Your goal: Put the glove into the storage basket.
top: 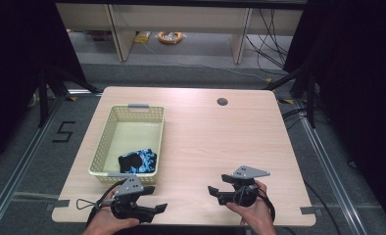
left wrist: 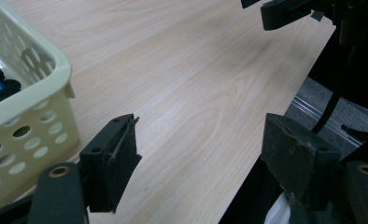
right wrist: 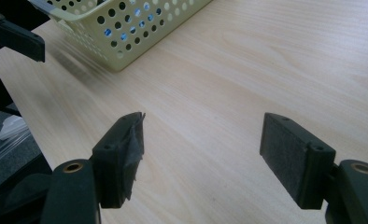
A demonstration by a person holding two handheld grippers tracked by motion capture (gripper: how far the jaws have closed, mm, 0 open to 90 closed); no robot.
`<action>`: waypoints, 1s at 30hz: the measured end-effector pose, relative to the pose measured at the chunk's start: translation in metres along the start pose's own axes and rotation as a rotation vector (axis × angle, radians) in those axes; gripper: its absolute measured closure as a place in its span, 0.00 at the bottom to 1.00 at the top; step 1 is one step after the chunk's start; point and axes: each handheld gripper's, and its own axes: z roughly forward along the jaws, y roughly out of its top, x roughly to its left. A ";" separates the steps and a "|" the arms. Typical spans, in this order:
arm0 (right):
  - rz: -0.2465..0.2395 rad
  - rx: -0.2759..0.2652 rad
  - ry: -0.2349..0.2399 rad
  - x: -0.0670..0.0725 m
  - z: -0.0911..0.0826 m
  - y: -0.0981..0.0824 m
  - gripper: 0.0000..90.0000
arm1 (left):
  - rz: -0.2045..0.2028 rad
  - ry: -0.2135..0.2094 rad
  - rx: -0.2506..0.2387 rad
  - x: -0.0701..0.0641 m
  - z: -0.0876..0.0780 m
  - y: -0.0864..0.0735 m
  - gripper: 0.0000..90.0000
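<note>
A cream perforated basket stands on the left of the wooden table, with a dark blue patterned cloth lying at its near end. My left gripper is held low over the table's front edge just below the basket, pointing right, jaws open and empty. My right gripper is at the front right, pointing left toward it, also open and empty. In the left gripper view the open jaws frame bare wood beside the basket. In the right gripper view the jaws stand wide over bare wood.
A round cable hole sits near the table's far edge. The basket's corner lies ahead in the right gripper view. Beyond the table are floor, desk legs and cables. The table's front edge runs close under both hands.
</note>
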 end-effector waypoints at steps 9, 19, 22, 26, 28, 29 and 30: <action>0.015 0.005 0.025 0.004 0.002 -0.011 0.33 | 0.025 0.022 -0.018 0.006 0.000 -0.013 0.24; -0.012 0.019 0.029 0.008 0.004 -0.021 0.29 | 0.038 0.045 0.001 0.009 -0.001 -0.025 0.24; 0.014 0.034 0.021 0.012 0.002 -0.025 0.29 | 0.036 0.047 -0.005 0.009 0.000 -0.028 0.23; -0.015 0.018 0.027 0.010 0.002 -0.030 0.28 | 0.041 0.045 0.009 0.011 -0.002 -0.032 0.22; -0.018 0.030 0.015 0.011 0.001 -0.033 0.27 | 0.042 0.040 0.022 0.011 -0.002 -0.034 0.22; -0.017 0.029 0.030 0.011 0.001 -0.034 0.27 | 0.052 0.039 0.037 0.011 -0.003 -0.035 0.22; -0.014 0.029 0.032 0.012 0.001 -0.035 0.27 | 0.048 0.047 0.030 0.011 -0.002 -0.037 0.21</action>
